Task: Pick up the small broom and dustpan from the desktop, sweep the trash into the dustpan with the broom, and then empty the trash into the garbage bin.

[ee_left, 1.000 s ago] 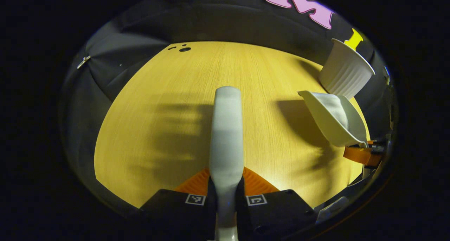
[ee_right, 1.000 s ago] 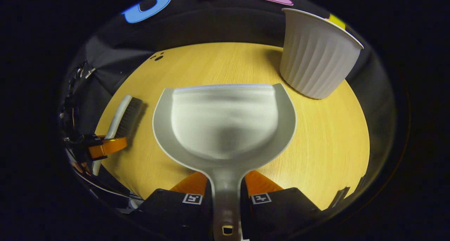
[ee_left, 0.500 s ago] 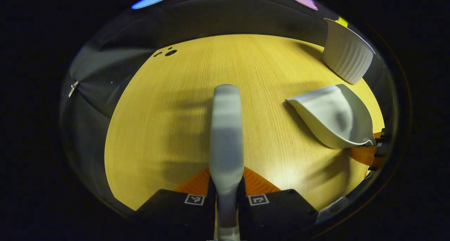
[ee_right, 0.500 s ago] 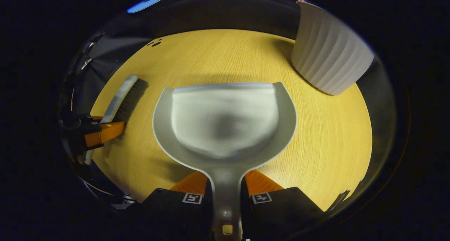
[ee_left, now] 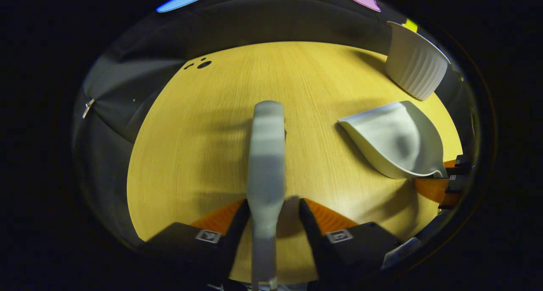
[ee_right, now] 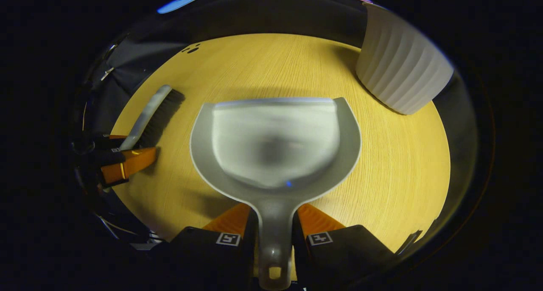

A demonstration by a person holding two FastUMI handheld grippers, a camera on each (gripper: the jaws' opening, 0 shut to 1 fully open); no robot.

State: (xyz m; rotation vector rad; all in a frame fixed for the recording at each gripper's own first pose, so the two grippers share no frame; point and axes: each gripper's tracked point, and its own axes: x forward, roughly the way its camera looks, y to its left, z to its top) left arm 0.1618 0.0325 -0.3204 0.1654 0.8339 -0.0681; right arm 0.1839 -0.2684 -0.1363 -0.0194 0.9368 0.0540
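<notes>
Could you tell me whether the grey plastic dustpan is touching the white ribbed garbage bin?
Apart. The right gripper view shows a strip of bare wooden tabletop between the grey plastic dustpan and the white ribbed garbage bin.

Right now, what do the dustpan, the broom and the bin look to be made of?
Dustpan: likely moulded plastic, pale grey, smooth with a soft sheen and a rounded one-piece rim.
Broom: similar pale plastic back, with dark bristles, probably synthetic; too small to tell.
Garbage bin: white, matte, with vertical ribs; plastic by the look.
Desktop: wood-grain surface, possibly laminate.
</notes>
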